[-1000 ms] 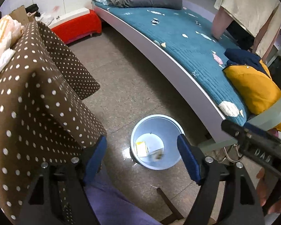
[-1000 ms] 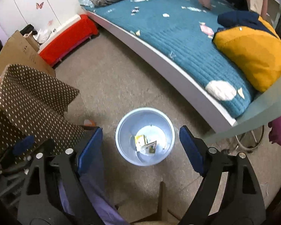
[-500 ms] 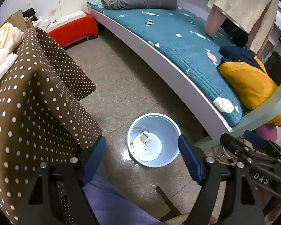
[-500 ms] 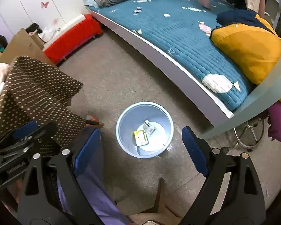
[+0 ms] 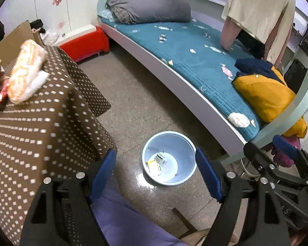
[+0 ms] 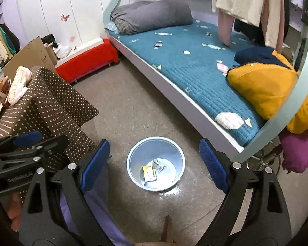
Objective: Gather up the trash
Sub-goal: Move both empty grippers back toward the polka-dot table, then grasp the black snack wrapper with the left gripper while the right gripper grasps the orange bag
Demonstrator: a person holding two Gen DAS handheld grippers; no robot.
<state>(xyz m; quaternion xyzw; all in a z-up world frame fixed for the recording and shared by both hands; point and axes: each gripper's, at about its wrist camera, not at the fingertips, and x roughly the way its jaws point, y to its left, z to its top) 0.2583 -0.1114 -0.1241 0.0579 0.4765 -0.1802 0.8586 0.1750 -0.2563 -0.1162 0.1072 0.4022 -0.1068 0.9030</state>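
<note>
**Both grippers empty above the bin, wrappers left on the bed**

The left gripper (image 5: 156, 173) and the right gripper (image 6: 154, 164) hang side by side over the floor, both angled down at the pale blue bin (image 6: 180, 160). Each has its blue-padded fingers (image 6: 212, 165) spread wide with nothing between them.

The bin stands on the speckled floor just beside the bed's white edge. At its bottom lie a yellow packet (image 6: 148, 173) and a small grey-white wrapper (image 6: 159, 164), touching each other.

More trash lies on the teal bed cover (image 5: 195, 61): small wrappers (image 5: 162, 38) scattered along its length, and a crumpled white piece (image 5: 238, 120) near the foot, next to a yellow jacket (image 5: 264, 96). A folded grey quilt (image 5: 149, 11) sits at the head.

A person in a beige shirt (image 5: 260, 10) leans over the far side of the bed. To the left stands a bench under a brown dotted cloth (image 6: 45, 104), with a soft white-and-orange pack (image 5: 24, 69) on top.
</note>
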